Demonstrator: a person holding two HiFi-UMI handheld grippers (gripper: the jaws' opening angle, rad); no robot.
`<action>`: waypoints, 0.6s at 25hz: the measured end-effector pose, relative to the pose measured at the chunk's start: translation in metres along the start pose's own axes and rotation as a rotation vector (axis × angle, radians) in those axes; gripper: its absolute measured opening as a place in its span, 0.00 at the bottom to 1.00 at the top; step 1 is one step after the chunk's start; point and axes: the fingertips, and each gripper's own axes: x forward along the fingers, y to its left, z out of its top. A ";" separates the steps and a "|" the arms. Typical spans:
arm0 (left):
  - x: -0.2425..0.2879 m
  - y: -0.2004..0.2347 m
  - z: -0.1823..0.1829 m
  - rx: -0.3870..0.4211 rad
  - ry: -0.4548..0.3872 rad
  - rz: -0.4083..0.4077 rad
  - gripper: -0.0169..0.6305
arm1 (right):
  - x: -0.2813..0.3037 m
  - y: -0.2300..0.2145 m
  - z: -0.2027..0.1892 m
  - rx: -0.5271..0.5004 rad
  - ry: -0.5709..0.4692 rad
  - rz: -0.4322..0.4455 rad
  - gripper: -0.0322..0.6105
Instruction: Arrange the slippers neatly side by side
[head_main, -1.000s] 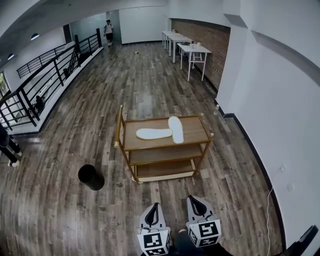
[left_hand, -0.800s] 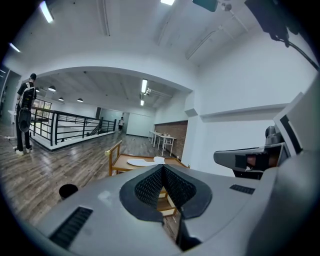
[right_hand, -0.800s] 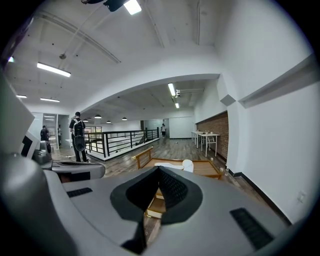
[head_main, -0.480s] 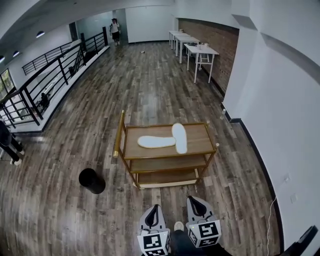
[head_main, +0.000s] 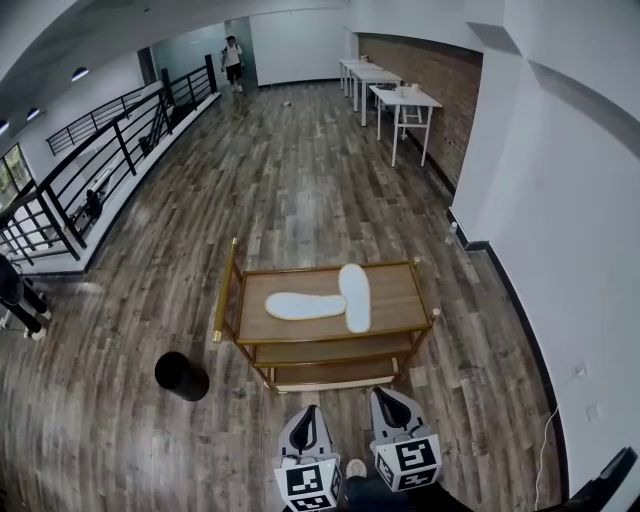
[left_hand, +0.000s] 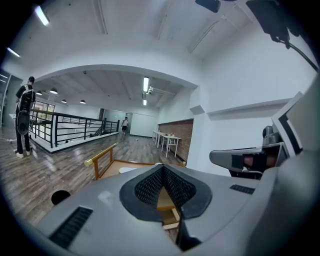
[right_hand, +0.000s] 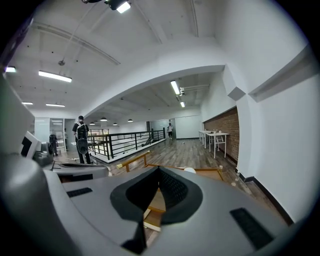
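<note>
- Nearest us, at the bottom of the head view, we hold the left gripper (head_main: 308, 428) and the right gripper (head_main: 392, 410) side by side. Both have their jaws pressed together with nothing between them.
- Just ahead stands a wooden cart (head_main: 400, 292) with three shelves; it is near us, but the grippers do not touch it.
- On its top shelf lie two white slippers. The crosswise slipper (head_main: 305, 306) meets the lengthwise slipper (head_main: 354, 297) at roughly a right angle (an L, not a pair).
- We judge the arranging not yet begun — one slipper must be turned to lie parallel beside the other.
- A brass handle (head_main: 224, 290) rises at the cart's left end.
- A black bin (head_main: 181, 376) sits on the floor left of the cart, and a white wall (head_main: 560, 230) stands well to the right.
- Beyond is open wooden floor (head_main: 290, 190) — then white tables (head_main: 400, 100) and a railing (head_main: 90, 170).
</note>
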 end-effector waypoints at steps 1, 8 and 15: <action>0.007 -0.001 0.001 -0.001 0.000 0.007 0.03 | 0.004 -0.005 0.001 -0.001 0.003 0.005 0.05; 0.038 -0.008 0.008 0.003 -0.002 0.031 0.03 | 0.030 -0.032 0.006 0.010 0.010 0.035 0.05; 0.052 -0.002 0.014 0.009 0.004 0.063 0.03 | 0.045 -0.039 0.011 0.021 0.006 0.053 0.05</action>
